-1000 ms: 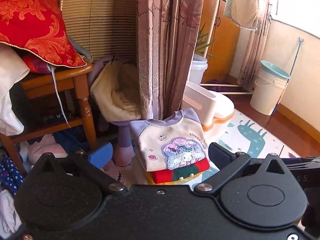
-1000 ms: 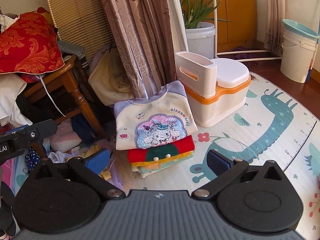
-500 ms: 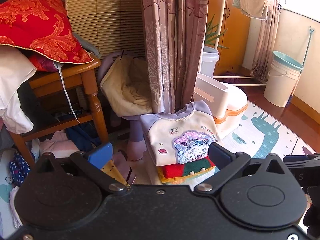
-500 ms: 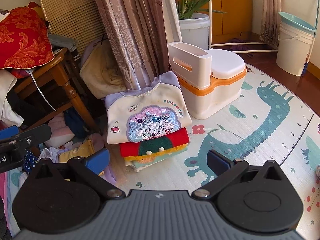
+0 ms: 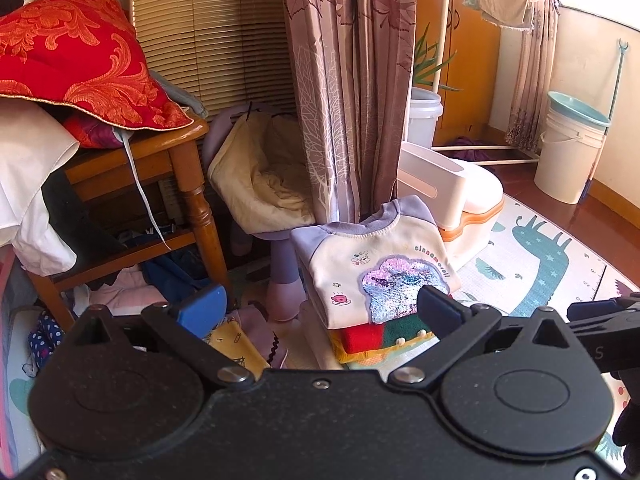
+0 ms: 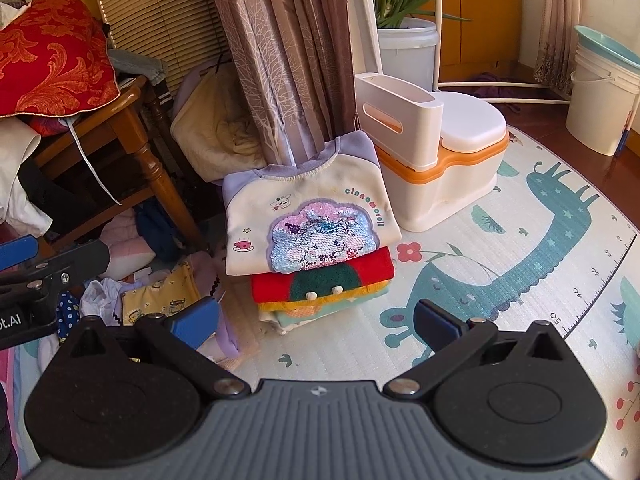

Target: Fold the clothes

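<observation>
Both grippers, left [image 5: 320, 312] and right [image 6: 316, 320], hovered with fingers wide and empty, apparently between garments; the folded stack [image 6: 316, 248] sat squared on the mat [image 6: 500, 280].

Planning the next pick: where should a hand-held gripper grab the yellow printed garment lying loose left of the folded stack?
Probably the near right corner of the yellow printed garment, approached from above on the right. That edge lies exposed on the heap, close to the open left hand-held gripper, clear of the folded stack. The rest is tucked among other clothes.
</observation>
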